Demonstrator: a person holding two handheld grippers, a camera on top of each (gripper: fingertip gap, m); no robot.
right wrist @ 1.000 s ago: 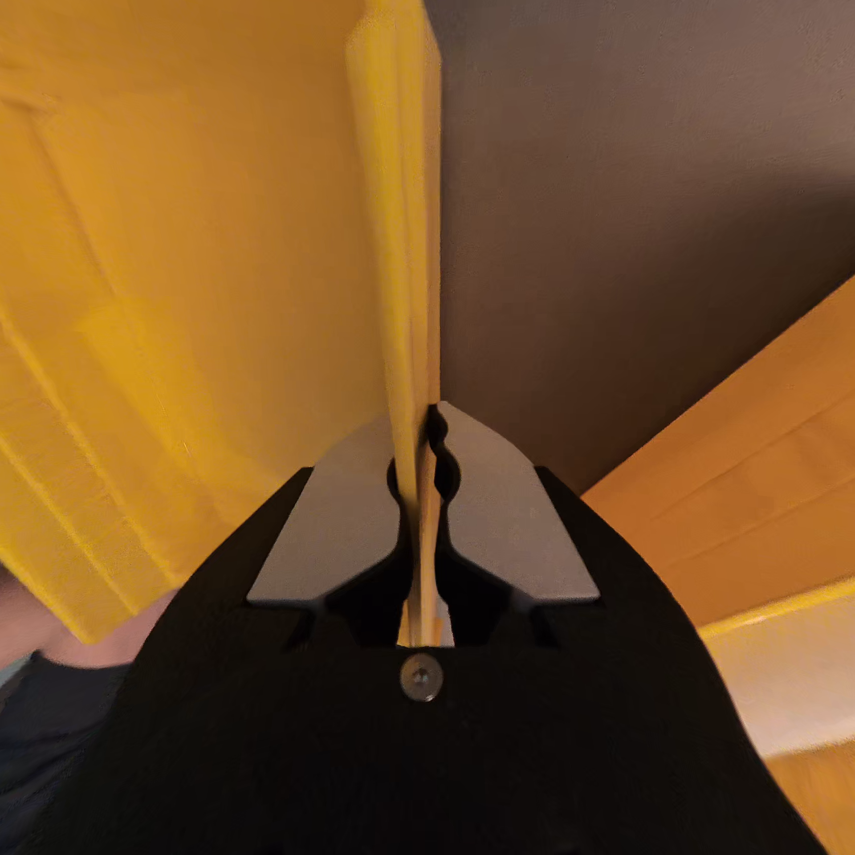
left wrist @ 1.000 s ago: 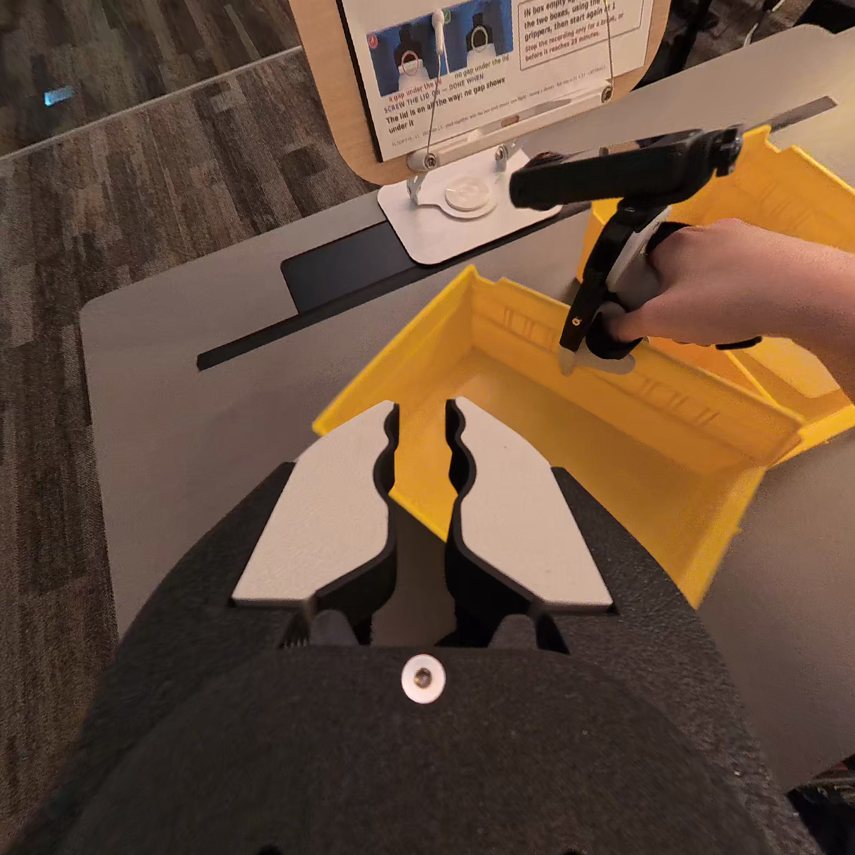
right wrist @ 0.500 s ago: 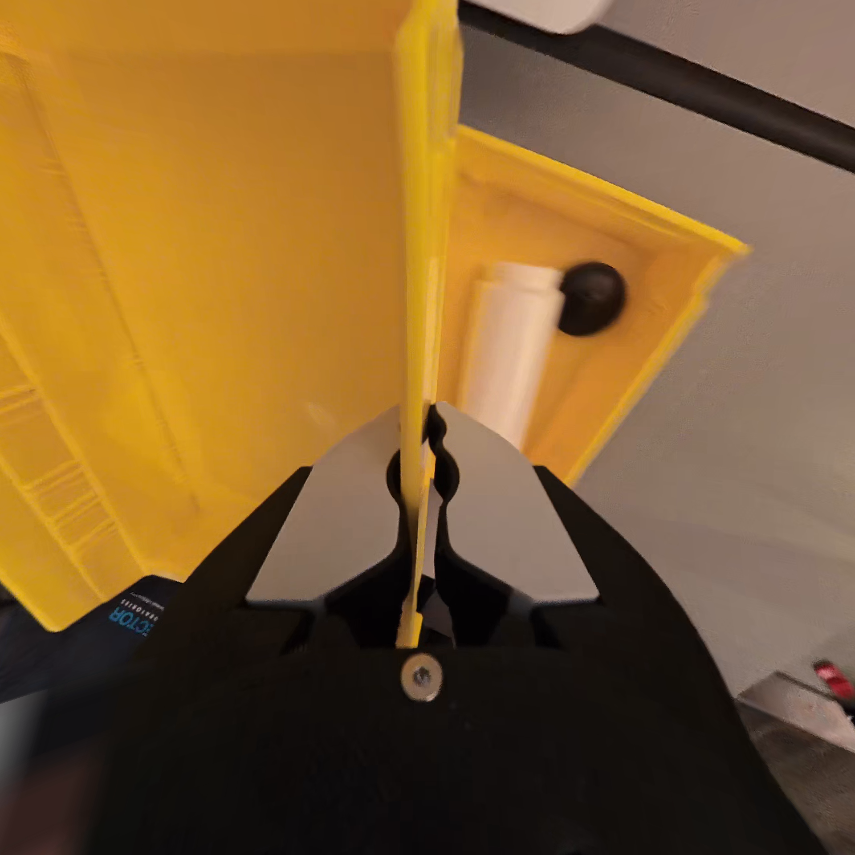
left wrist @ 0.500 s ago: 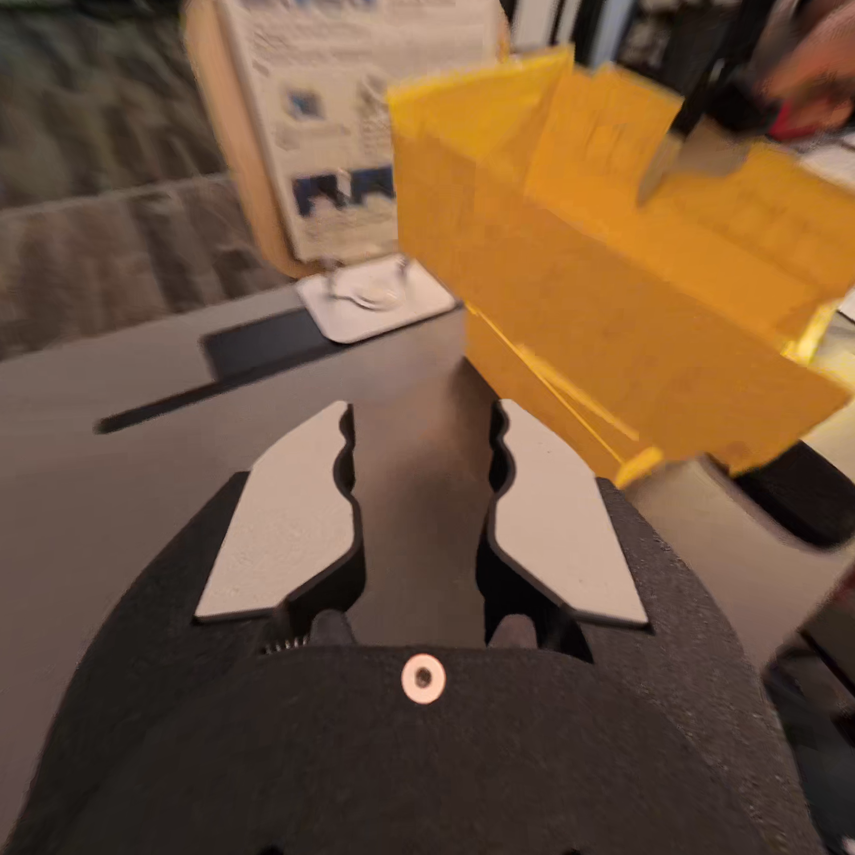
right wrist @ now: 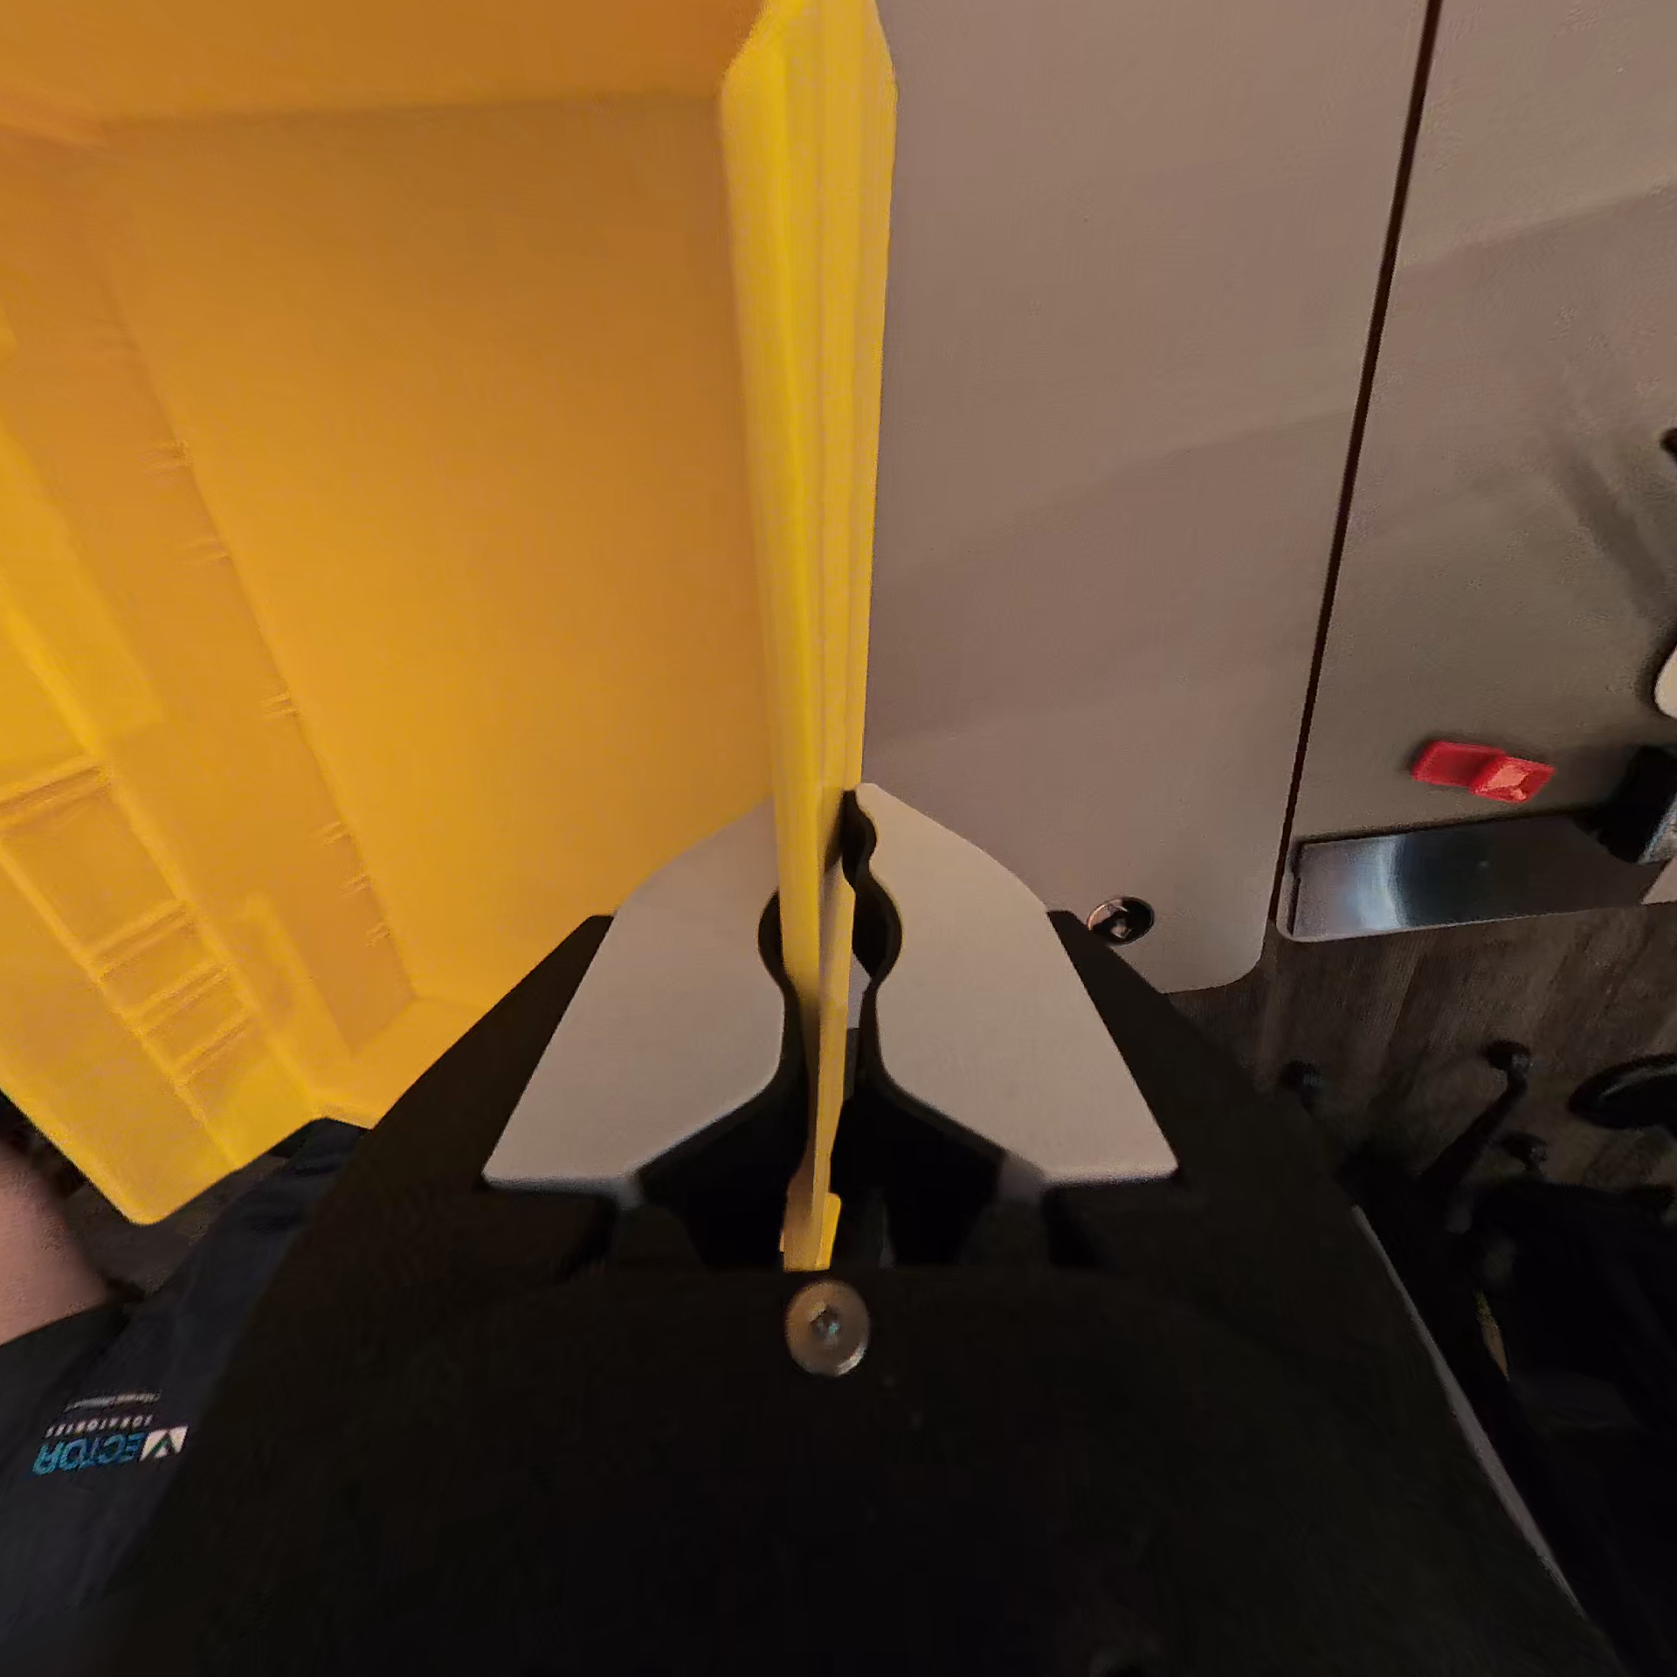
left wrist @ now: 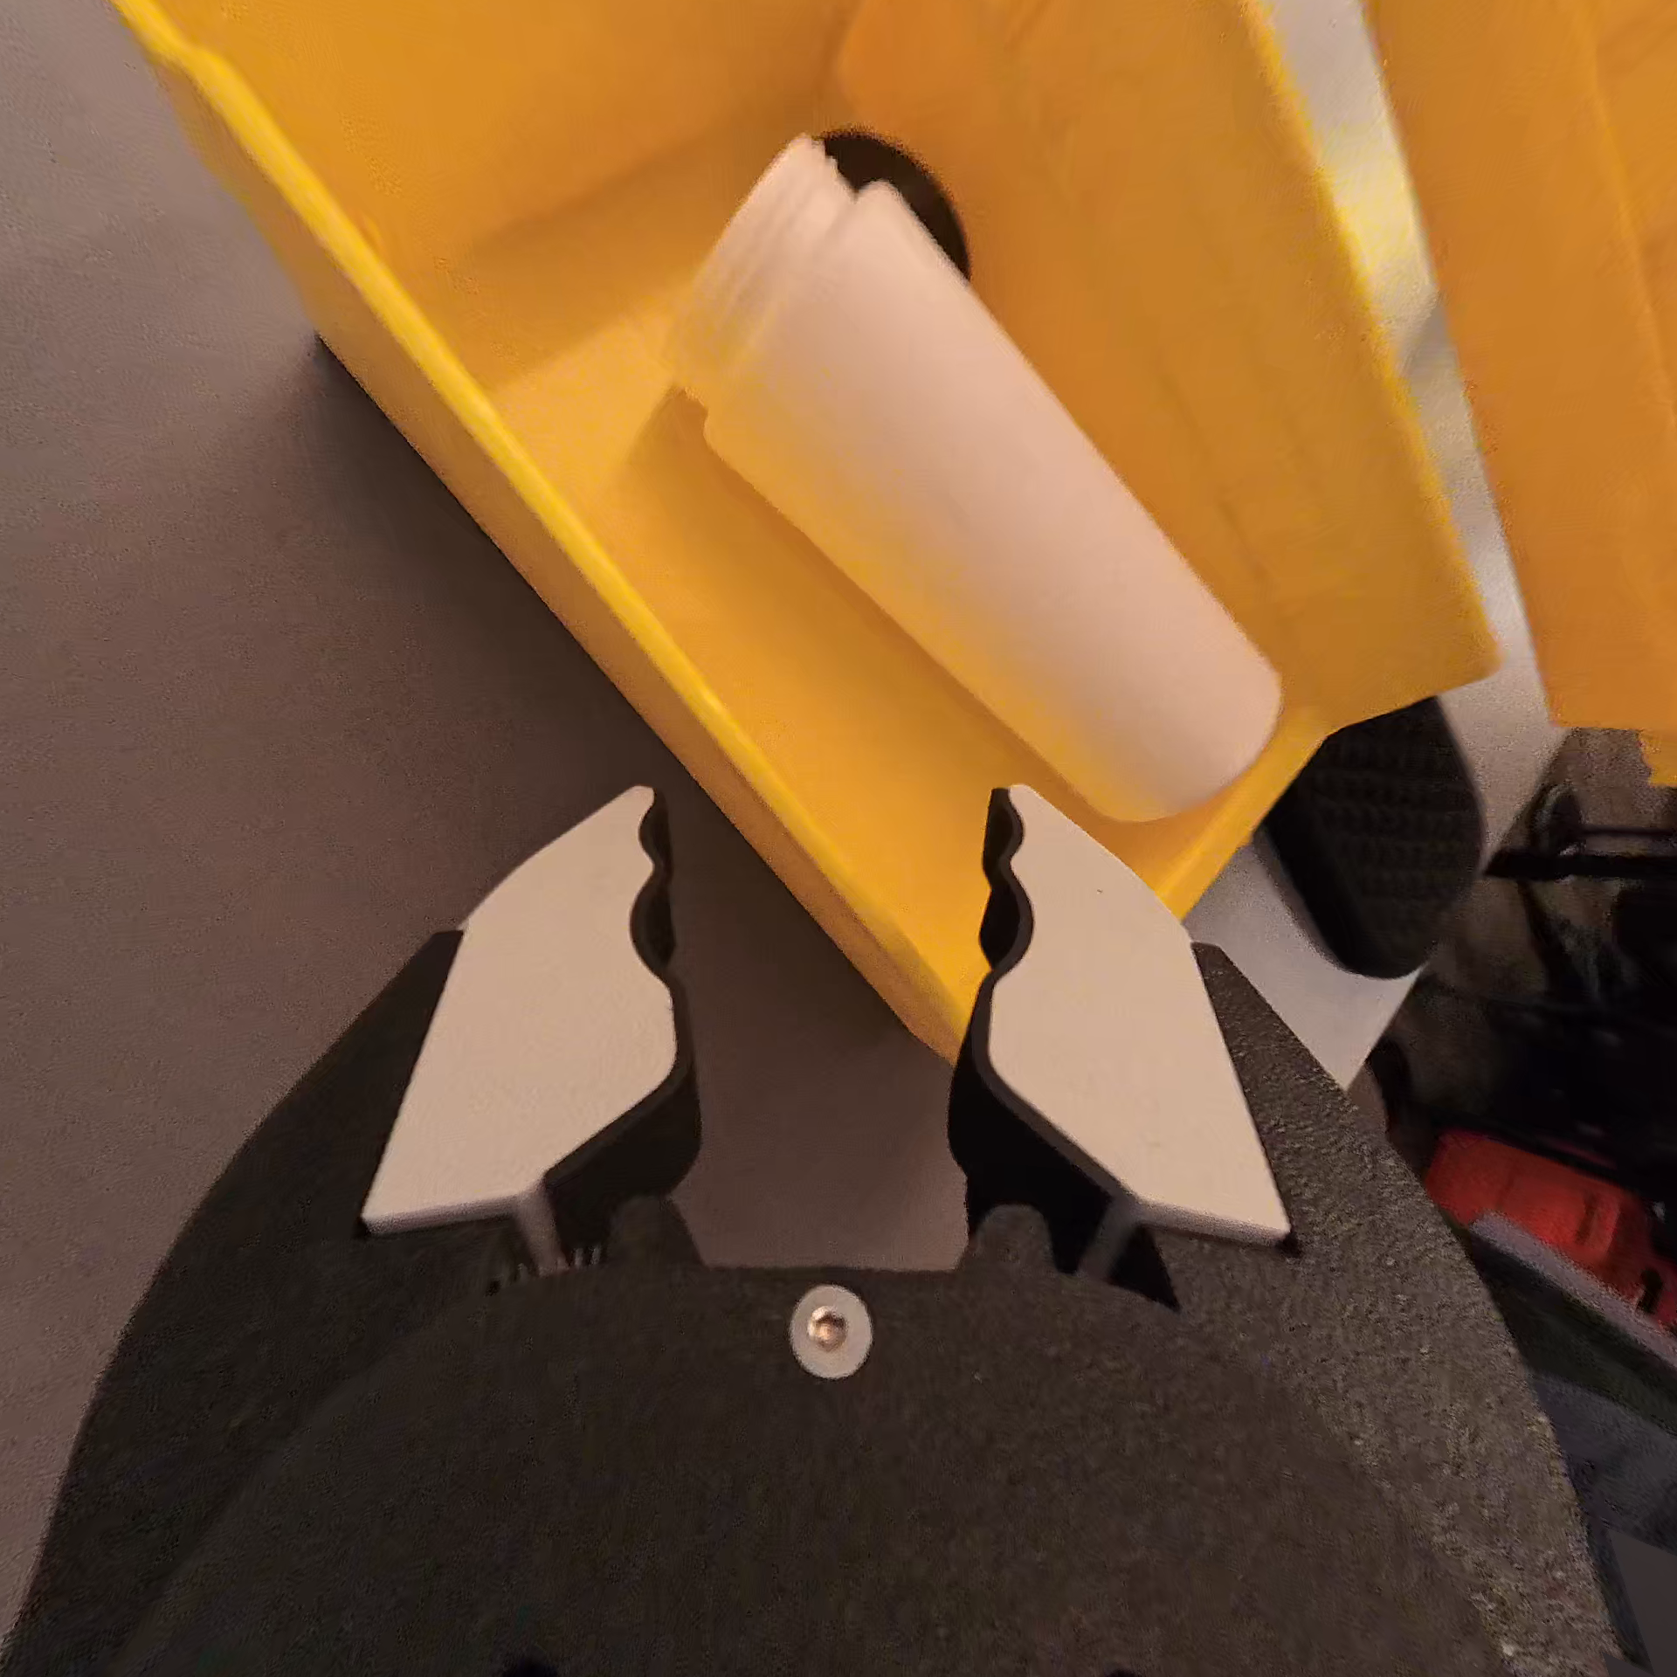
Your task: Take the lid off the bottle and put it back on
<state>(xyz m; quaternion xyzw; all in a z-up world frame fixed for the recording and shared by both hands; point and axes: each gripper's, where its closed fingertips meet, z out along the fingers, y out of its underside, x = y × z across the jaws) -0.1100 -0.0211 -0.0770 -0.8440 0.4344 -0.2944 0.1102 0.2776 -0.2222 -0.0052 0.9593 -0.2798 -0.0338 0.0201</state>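
A white bottle (left wrist: 953, 490) lies on its side in a yellow bin (left wrist: 581, 544) on the grey table. Its threaded neck points away from me, and a black lid (left wrist: 916, 209) shows just behind the neck; I cannot tell if it is screwed on. My left gripper (left wrist: 826, 808) is open and empty just in front of the bin, whose near wall runs between the fingertips. My right gripper (right wrist: 830, 803) is shut on the side wall of a second, empty yellow bin (right wrist: 408, 544) and holds it off the table. That bin also shows in the left wrist view (left wrist: 1561, 363).
The grey table (right wrist: 1089, 454) has a dark seam along its right part. A red piece (right wrist: 1479, 776) sits on a metal bracket at its edge. A black rounded object (left wrist: 1379, 835) lies right of the bottle's bin. A person's dark clothing (right wrist: 181, 1361) is at lower left.
My right gripper has lifted the empty bin off the table and carried it aside. My left gripper has swung right to the bin with the bottle and opened wider.
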